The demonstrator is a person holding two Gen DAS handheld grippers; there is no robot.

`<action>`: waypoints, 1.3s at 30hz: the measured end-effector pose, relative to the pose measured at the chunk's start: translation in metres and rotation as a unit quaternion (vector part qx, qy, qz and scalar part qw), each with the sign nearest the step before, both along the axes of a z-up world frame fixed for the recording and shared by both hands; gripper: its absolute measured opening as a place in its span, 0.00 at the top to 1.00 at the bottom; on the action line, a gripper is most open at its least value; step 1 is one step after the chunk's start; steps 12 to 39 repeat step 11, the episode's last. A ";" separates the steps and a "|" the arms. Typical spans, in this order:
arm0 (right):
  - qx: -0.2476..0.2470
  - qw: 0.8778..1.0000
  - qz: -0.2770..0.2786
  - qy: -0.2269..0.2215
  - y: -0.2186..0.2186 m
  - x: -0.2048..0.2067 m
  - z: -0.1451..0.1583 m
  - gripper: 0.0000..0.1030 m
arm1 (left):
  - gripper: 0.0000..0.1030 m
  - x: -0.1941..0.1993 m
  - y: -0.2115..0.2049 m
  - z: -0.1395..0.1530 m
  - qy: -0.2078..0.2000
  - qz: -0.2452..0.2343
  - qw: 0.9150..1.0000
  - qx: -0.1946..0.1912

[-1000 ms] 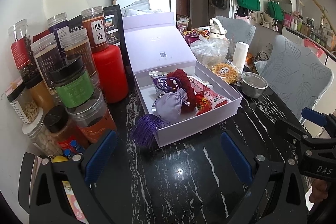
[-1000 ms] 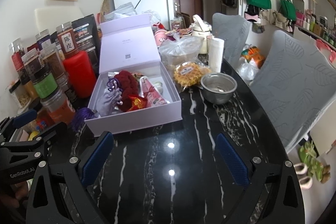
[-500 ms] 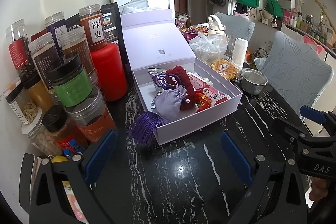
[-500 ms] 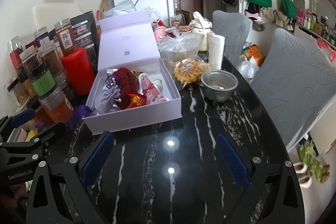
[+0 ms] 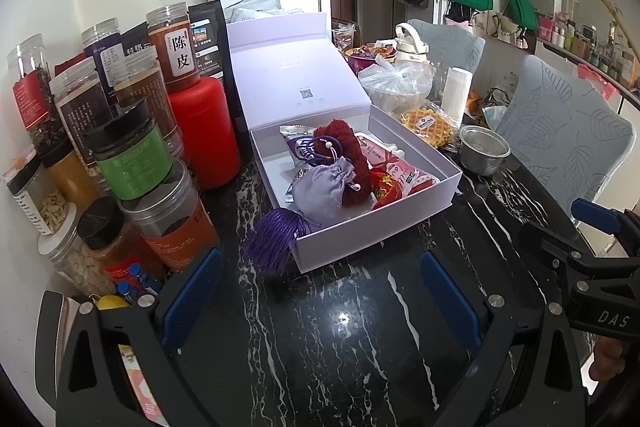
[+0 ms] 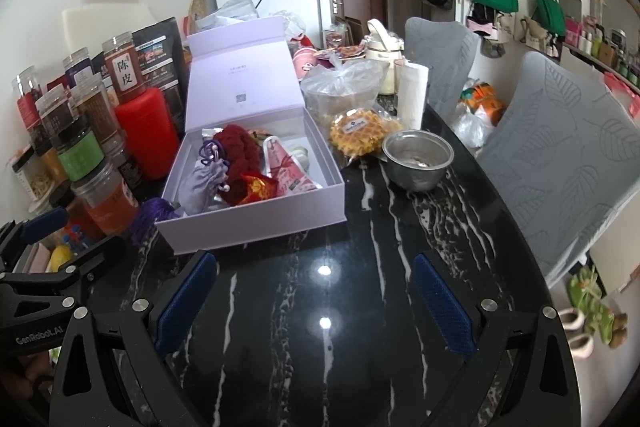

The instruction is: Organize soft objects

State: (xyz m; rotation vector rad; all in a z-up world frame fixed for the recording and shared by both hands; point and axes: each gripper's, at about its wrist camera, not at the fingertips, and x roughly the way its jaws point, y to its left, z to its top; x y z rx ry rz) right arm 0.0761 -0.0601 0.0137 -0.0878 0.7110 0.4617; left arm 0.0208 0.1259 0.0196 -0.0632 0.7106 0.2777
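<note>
Now both grippers sit slightly nearer the one lavender box; left gripper and right gripper gape wide, empty, one grey pouch ahead.

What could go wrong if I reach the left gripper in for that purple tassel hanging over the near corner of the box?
The purple tassel lies half outside the lilac box, seemingly tied to the grey pouch, so a pull may drag the pouch out. The stacked jars stand close on the left; the open left gripper could knock them. The light box might also slide on the glossy table.
</note>
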 end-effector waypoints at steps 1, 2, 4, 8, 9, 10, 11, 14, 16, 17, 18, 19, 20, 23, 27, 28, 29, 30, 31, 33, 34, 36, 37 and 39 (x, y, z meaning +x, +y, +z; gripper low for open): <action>0.000 1.000 0.000 0.001 0.000 0.000 0.000 0.03 | 0.02 0.000 0.000 -0.001 0.001 -0.001 1.000 -0.001; 0.000 1.000 0.000 0.001 0.000 0.001 -0.001 0.03 | 0.02 0.001 0.000 -0.001 0.002 -0.002 1.000 -0.002; 0.000 1.000 0.000 0.003 0.000 0.001 -0.002 0.03 | 0.02 0.002 0.000 -0.003 0.006 -0.001 1.000 -0.004; 0.001 1.000 -0.001 0.006 -0.001 0.003 -0.003 0.03 | 0.02 0.003 0.001 -0.005 0.009 -0.003 1.000 -0.008; 0.002 1.000 -0.002 0.007 -0.002 0.003 -0.004 0.03 | 0.02 0.004 0.001 -0.005 0.010 -0.005 1.000 -0.010; 0.001 1.000 -0.002 0.007 -0.002 0.004 -0.004 0.03 | 0.02 0.004 0.002 -0.006 0.012 -0.006 1.000 -0.013; 0.001 1.000 -0.002 0.008 -0.002 0.004 -0.005 0.03 | 0.02 0.005 0.002 -0.007 0.014 -0.009 1.000 -0.018; 0.001 1.000 -0.002 0.008 -0.002 0.004 -0.005 0.03 | 0.02 0.005 0.002 -0.007 0.014 -0.009 1.000 -0.018; 0.001 1.000 -0.002 0.008 -0.002 0.004 -0.005 0.03 | 0.02 0.005 0.002 -0.007 0.014 -0.009 1.000 -0.018; 0.001 1.000 -0.002 0.008 -0.002 0.004 -0.005 0.03 | 0.02 0.005 0.002 -0.007 0.014 -0.009 1.000 -0.018; 0.001 1.000 -0.002 0.008 -0.002 0.004 -0.005 0.03 | 0.02 0.005 0.002 -0.007 0.014 -0.009 1.000 -0.018; 0.001 1.000 -0.002 0.008 -0.002 0.004 -0.005 0.03 | 0.02 0.005 0.002 -0.007 0.014 -0.009 1.000 -0.018; 0.001 1.000 -0.002 0.008 -0.002 0.004 -0.005 0.03 | 0.02 0.005 0.002 -0.007 0.014 -0.009 1.000 -0.018; 0.001 1.000 -0.002 0.008 -0.002 0.004 -0.005 0.03 | 0.02 0.005 0.002 -0.007 0.014 -0.009 1.000 -0.018; 0.001 1.000 -0.002 0.008 -0.002 0.004 -0.005 0.03 | 0.02 0.005 0.002 -0.007 0.014 -0.009 1.000 -0.018; 0.001 1.000 -0.002 0.008 -0.002 0.004 -0.005 0.03 | 0.02 0.005 0.002 -0.007 0.014 -0.009 1.000 -0.018; 0.001 1.000 -0.002 0.008 -0.002 0.004 -0.005 0.03 | 0.02 0.005 0.002 -0.007 0.014 -0.009 1.000 -0.018; 0.001 1.000 -0.002 0.008 -0.002 0.004 -0.005 0.03 | 0.02 0.005 0.002 -0.007 0.014 -0.009 1.000 -0.018; 0.001 1.000 -0.002 0.008 -0.002 0.004 -0.005 0.03 | 0.02 0.005 0.002 -0.007 0.014 -0.009 1.000 -0.018; 0.001 1.000 -0.002 0.008 -0.002 0.004 -0.005 0.03 | 0.02 0.005 0.002 -0.007 0.014 -0.009 1.000 -0.018; 0.001 1.000 -0.002 0.008 -0.002 0.004 -0.005 0.03 | 0.02 0.005 0.002 -0.007 0.014 -0.009 1.000 -0.018; 0.001 1.000 -0.002 0.008 -0.002 0.004 -0.005 0.03 | 0.02 0.005 0.002 -0.007 0.014 -0.009 1.000 -0.018; 0.001 1.000 -0.002 0.008 -0.002 0.004 -0.005 0.03 | 0.02 0.005 0.002 -0.007 0.014 -0.009 1.000 -0.018; 0.001 1.000 -0.002 0.008 -0.002 0.004 -0.005 0.03 | 0.02 0.005 0.002 -0.007 0.014 -0.009 1.000 -0.018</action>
